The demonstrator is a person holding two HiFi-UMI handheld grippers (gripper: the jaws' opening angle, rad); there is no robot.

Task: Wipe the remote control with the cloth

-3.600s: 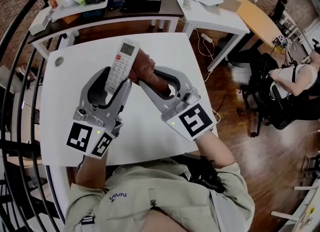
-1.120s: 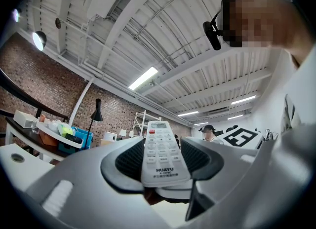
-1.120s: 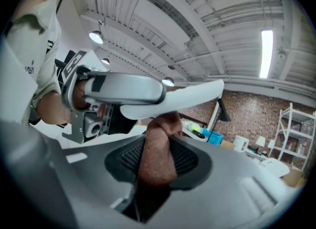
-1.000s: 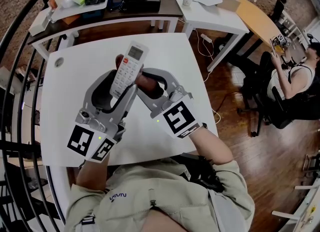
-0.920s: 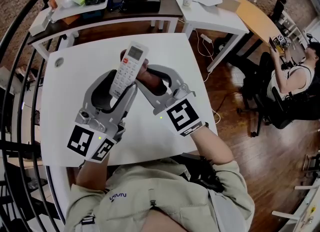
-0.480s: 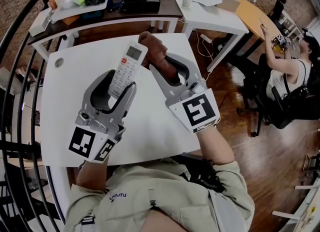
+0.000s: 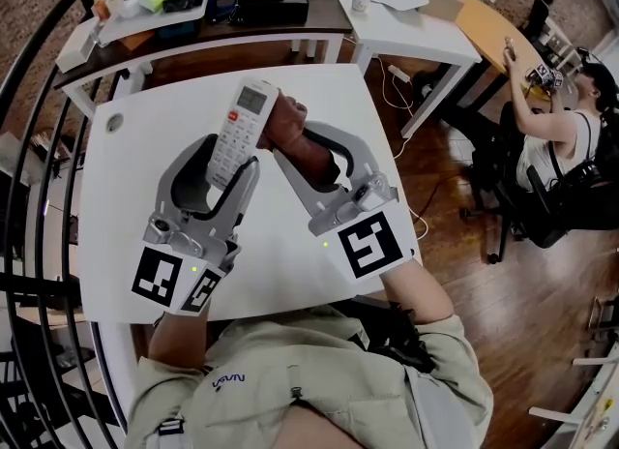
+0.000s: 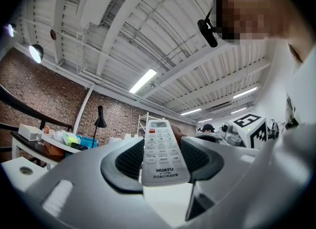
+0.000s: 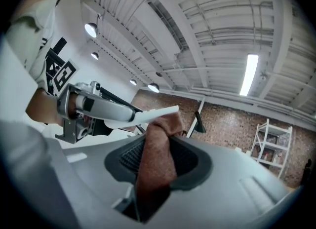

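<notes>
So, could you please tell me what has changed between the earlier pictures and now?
The right claw, shut on the cloth, rubbed along the side of the remote control from its middle up to the display end, then came partway back. The left claw kept its grip on the remote control and hardly moved.

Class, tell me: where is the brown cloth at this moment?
In the head view the cloth sits near the centre, held in the jaws of the right gripper and touching the right side of the remote, above the white table.
</notes>
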